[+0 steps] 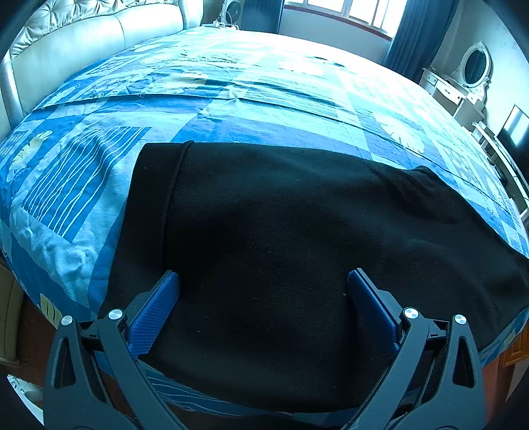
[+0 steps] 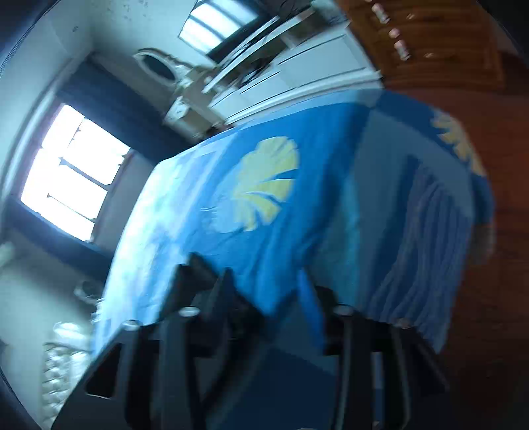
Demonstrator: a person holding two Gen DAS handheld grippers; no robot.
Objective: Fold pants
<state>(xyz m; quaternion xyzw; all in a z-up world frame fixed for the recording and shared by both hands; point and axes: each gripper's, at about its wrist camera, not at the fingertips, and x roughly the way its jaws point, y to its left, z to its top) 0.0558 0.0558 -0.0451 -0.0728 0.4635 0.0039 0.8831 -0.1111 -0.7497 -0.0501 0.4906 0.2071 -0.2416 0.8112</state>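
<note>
Black pants (image 1: 281, 238) lie flat on the blue patterned bedspread (image 1: 231, 109), with the waistband at the left and the cloth running off to the right. My left gripper (image 1: 263, 287) is open and hovers low over the near part of the pants, its blue fingers (image 1: 158, 307) spread wide with nothing between them. The right wrist view is tilted and blurred. My right gripper (image 2: 267, 291) is over the blue bedspread (image 2: 297, 215), its jaws apart and empty. No pants show in that view.
A padded headboard (image 1: 99, 36) stands at the far left of the bed. A window (image 1: 347, 13) and dark curtains lie beyond the bed. A white dresser with an oval mirror (image 1: 472, 69) stands at the right. Wooden floor (image 2: 496, 248) borders the bed edge.
</note>
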